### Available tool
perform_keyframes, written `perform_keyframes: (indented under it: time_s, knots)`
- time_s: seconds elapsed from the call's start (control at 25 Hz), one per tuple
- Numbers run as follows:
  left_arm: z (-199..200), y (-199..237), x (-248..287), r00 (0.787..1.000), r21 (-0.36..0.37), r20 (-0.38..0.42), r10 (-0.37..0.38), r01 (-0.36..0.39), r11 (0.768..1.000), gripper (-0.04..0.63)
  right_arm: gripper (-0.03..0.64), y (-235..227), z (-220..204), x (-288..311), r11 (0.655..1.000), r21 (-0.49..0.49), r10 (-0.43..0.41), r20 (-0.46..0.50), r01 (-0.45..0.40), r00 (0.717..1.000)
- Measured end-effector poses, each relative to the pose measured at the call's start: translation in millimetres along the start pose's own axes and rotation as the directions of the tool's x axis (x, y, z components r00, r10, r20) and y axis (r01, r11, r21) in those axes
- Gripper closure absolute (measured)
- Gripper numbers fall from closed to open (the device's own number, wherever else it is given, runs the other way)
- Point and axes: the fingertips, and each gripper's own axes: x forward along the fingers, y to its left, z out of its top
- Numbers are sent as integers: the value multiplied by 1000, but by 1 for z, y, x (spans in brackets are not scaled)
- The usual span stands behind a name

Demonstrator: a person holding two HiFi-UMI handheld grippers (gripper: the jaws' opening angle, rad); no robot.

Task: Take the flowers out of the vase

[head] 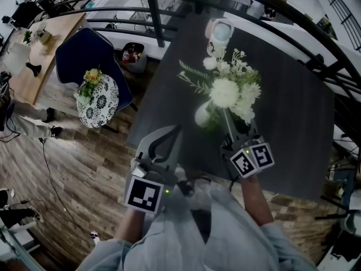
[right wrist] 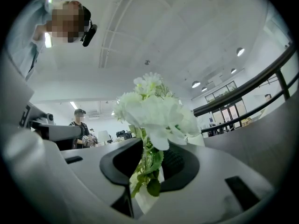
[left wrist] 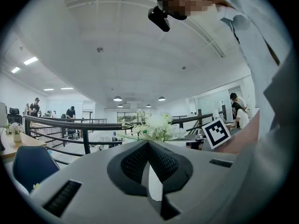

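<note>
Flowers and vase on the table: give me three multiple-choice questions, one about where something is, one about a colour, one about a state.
1. Where does the vase stand?
A on the dark table
B on the chair
C on the floor

2. What colour are the flowers in the vase?
A red
B white
C pink

3. What is between the jaws of the right hand-held gripper?
A nothing
B the vase's rim
C flower stems

Answers:
1 A, the head view shows it on the tabletop.
2 B, every bloom is white.
3 C, the right gripper view shows stems between the jaws.
</note>
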Motion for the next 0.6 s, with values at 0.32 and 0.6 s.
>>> perform_keyframes:
  time_s: [0.32,0.6]
  knots:
    - [1,-4,1,1000,1,-3,2,-2,1000,597,540,-1,6,-4,1000,-12,7,12,-7,1000]
    - [0,-4,0,1000,-3,-1,4,-4,1000,597,543,2,9,-4,1000,1,14,29,-14,999]
